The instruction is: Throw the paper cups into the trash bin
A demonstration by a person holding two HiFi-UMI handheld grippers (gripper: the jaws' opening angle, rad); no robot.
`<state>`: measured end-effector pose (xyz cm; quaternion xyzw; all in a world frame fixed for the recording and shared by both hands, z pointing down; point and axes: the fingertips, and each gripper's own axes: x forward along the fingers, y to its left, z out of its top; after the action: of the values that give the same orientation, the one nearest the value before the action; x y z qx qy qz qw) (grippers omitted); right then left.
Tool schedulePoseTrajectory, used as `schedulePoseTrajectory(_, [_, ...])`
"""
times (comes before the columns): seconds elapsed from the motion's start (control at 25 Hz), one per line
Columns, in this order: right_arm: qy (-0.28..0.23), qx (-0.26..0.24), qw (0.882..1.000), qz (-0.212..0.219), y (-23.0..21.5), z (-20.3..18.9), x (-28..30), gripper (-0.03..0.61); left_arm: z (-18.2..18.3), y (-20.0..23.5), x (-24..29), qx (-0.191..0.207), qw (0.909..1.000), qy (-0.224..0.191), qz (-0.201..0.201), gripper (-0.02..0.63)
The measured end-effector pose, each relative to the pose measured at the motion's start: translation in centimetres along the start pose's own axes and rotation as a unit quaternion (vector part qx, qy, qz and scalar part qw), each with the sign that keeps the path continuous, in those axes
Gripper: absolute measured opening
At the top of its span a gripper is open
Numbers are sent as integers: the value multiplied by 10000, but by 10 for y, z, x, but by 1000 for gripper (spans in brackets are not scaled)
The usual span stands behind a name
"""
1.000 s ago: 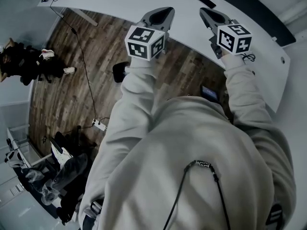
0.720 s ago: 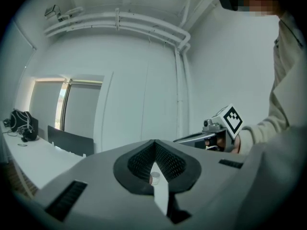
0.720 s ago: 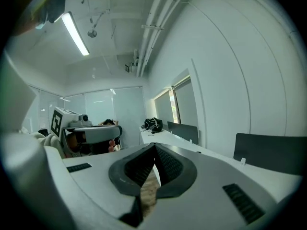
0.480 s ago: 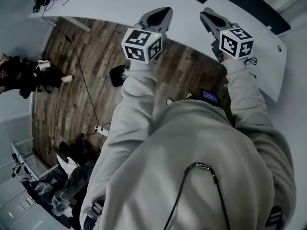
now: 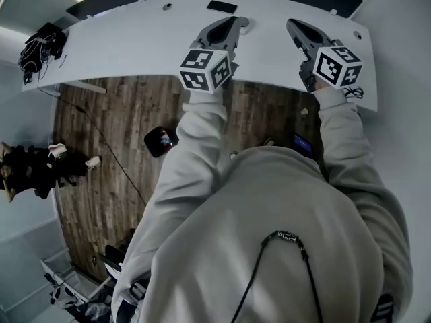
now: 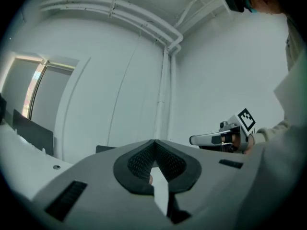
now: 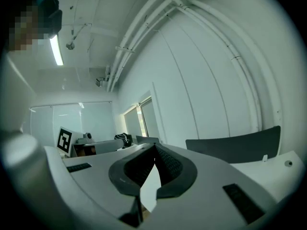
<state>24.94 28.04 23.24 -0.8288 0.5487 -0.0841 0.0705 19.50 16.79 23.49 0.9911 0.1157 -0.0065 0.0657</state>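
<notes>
Paper cups: none in sight, nor any trash bin.
Likely light and crushable: pinch gently at the rim. Left tool (image 5: 236, 23) and right tool (image 5: 295, 27) both closed tip to tip, empty, over the white counter (image 5: 135, 42)'s near edge.

You have no words, numbers or brand names to read anywhere here. The only printed signs are black-and-white square codes on the left cube (image 5: 205, 69) behind your left claw (image 5: 234, 21) and on the right cube (image 5: 339, 66) behind your right claw (image 5: 294, 25). They carry no letters.
</notes>
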Motion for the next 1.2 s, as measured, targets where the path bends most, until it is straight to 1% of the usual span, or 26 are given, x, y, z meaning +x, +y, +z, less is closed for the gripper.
schedulePoseTrajectory(0.08, [-6,67,9999,-115,-12,-3,-3,18,-7,-11,15,-166,9998,-28,-67,-5])
schedulePoseTrajectory(0.12, [33,46,9999,-125,-15,-6,-2,18,-12,-16,20,-179,9998,-1,-73,-5])
schedulePoseTrajectory(0.2, [125,-47,9999,-52,-19,-10,-1,18,-23,-22,29,-77,9999,125,-68,-5])
schedulePoseTrajectory(0.28, [163,-103,9998,43,-24,-11,-1,18,-27,-20,36,-30,9998,195,-36,-5])
schedulePoseTrajectory(0.44, [265,-9,9996,114,-39,-17,2,18,-28,-10,45,-91,9997,192,130,-5])
schedulePoseTrajectory(0.6, [263,62,9994,231,-50,-18,10,18,-33,-11,55,117,9992,315,217,-5])
schedulePoseTrajectory(0.84, [261,0,9981,559,-57,-15,29,18,-33,3,62,216,9977,388,505,-5])
schedulePoseTrajectory(0.96, [301,2,9970,715,-57,-17,39,18,-33,7,59,179,9970,369,658,-5])
schedulePoseTrajectory(1.12, [377,-167,9958,814,-53,-14,47,18,-39,10,52,151,9961,476,725,-5])
schedulePoseTrajectory(1.2, [347,-161,9958,838,-47,-11,48,18,-40,14,49,157,9958,531,725,-5])
